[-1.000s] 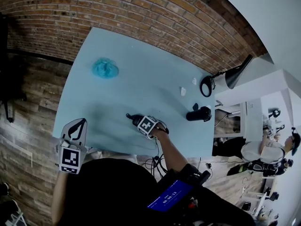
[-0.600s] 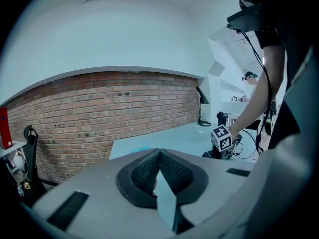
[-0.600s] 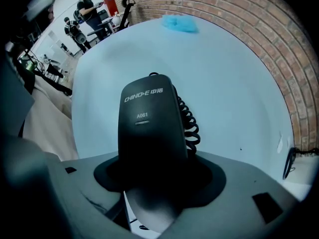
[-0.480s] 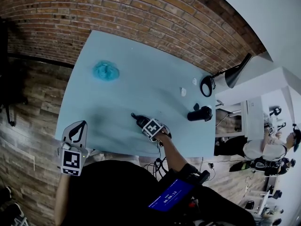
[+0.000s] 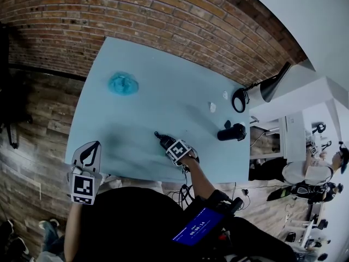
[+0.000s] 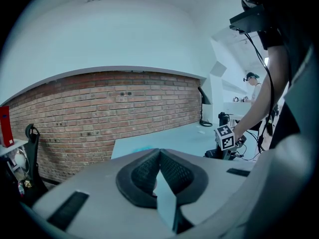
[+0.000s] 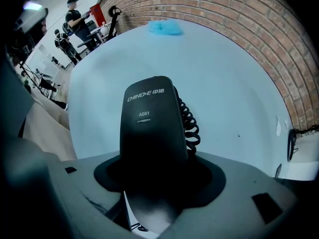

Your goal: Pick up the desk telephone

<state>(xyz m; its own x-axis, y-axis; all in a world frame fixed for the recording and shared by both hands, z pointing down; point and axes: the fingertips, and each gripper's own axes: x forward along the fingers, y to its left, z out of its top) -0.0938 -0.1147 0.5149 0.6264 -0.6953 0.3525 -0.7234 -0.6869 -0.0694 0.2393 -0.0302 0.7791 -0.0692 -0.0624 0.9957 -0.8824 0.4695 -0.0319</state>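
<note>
Only the right gripper view shows the grip itself. A black telephone handset [image 7: 149,128] fills the gap between the jaws of the right gripper [image 7: 152,180]. The jaws stand about half apart and their pads are closed on its near end. The handset sticks out away from the camera over the light blue table [image 7: 234,83], with its coiled cord [image 7: 191,126] running down its right side (white lettering shows on its back). The head view reduces the handset [image 5: 161,138] to a small dark shape at the tip of the right gripper [image 5: 170,145], close to the table's near edge. I cannot tell whether its far end touches the tabletop.

The head view alone takes in the whole table [image 5: 163,86]. It shows a crumpled blue thing [image 5: 122,83] at the far left and a black desk lamp [image 5: 262,90] at the right corner. A black object [image 5: 232,131] sits near the lamp, too small to identify.

The right gripper points steeply down at the table, and the person's forearm [image 5: 199,179] rises behind it.

The left gripper [image 5: 90,150] is held off the table's near left corner, well apart from the handset. Its own view looks slightly downward toward the brick wall [image 6: 109,108]. There the left gripper [image 6: 159,156] has its jaws together with nothing between them.
</note>
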